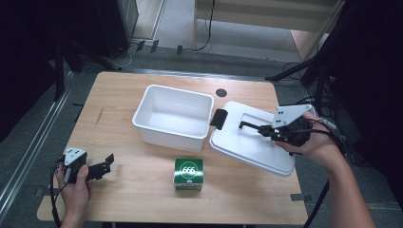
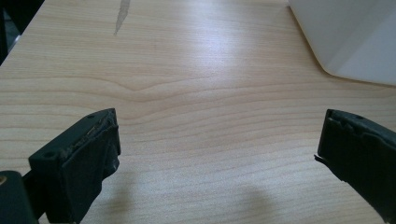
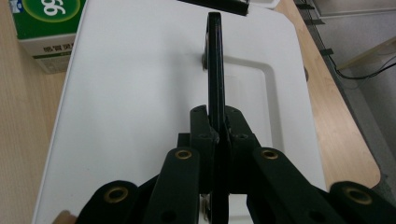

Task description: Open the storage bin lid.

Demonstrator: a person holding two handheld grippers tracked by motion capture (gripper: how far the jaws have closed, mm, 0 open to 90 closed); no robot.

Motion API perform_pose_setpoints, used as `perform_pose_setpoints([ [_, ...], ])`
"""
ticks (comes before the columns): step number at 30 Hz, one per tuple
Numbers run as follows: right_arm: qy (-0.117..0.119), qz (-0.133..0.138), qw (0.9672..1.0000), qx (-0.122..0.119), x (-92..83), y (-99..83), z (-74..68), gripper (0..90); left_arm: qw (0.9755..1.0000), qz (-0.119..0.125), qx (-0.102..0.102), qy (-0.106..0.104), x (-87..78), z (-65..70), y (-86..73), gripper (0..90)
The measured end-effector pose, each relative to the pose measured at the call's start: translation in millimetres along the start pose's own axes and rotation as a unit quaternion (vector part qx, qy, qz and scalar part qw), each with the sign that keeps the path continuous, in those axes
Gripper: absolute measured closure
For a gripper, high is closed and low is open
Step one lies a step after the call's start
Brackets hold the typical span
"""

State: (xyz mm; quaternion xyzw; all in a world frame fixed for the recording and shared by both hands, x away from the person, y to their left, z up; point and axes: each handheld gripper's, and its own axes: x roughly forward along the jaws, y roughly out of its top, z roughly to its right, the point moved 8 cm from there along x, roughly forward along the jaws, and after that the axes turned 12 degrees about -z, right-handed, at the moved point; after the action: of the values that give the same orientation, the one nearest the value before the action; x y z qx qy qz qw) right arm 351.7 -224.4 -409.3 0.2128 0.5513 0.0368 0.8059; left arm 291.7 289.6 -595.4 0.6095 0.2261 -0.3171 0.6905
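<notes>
A white lid [image 1: 247,147] lies right of the open white bin [image 1: 166,135], with its near right corner over the table's edge. A thin black handle [image 1: 249,126] runs along the lid's recessed top. My right gripper [image 1: 266,130] is shut on that handle. In the right gripper view the jaws [image 3: 217,123] clamp the handle [image 3: 215,60] over the lid [image 3: 130,93]. My left gripper [image 1: 105,166] rests at the near left of the table, open with nothing between its jaws. In the left gripper view its fingertips [image 2: 219,149] stand wide apart over bare wood.
A green box [image 1: 188,173] marked 666 stands in front of the bin, near the lid's left corner [image 3: 46,23]. A black latch [image 1: 219,118] sits at the lid's end by the bin. The bin's corner [image 2: 355,42] lies ahead of my left gripper.
</notes>
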Motion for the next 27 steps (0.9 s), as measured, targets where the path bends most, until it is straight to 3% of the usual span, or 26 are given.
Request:
perform_pose_setpoints([
  [6, 0.004, -0.002, 0.9999, 0.014, 7.2, -15.9, -4.6, 85.4, 1.0000, 0.002, 0.000, 0.000, -0.5, -0.1, 0.0, 0.2],
  [14, 0.017, -0.012, 0.9991, 0.036, 40.2, -44.5, -17.6, 85.4, 1.0000, 0.001, 0.000, -0.001, -0.9, 0.0, -0.3, 0.2],
  [21, 0.026, -0.017, 0.9983, 0.049, 70.7, -54.1, -27.9, 85.3, 1.0000, 0.004, 0.000, -0.001, -1.2, -0.3, -0.1, 0.2],
  [27, 0.027, -0.023, 0.9982, 0.047, 86.2, -56.6, -32.3, 85.3, 1.0000, 0.005, -0.001, -0.001, -1.4, -0.5, -0.1, 0.2],
])
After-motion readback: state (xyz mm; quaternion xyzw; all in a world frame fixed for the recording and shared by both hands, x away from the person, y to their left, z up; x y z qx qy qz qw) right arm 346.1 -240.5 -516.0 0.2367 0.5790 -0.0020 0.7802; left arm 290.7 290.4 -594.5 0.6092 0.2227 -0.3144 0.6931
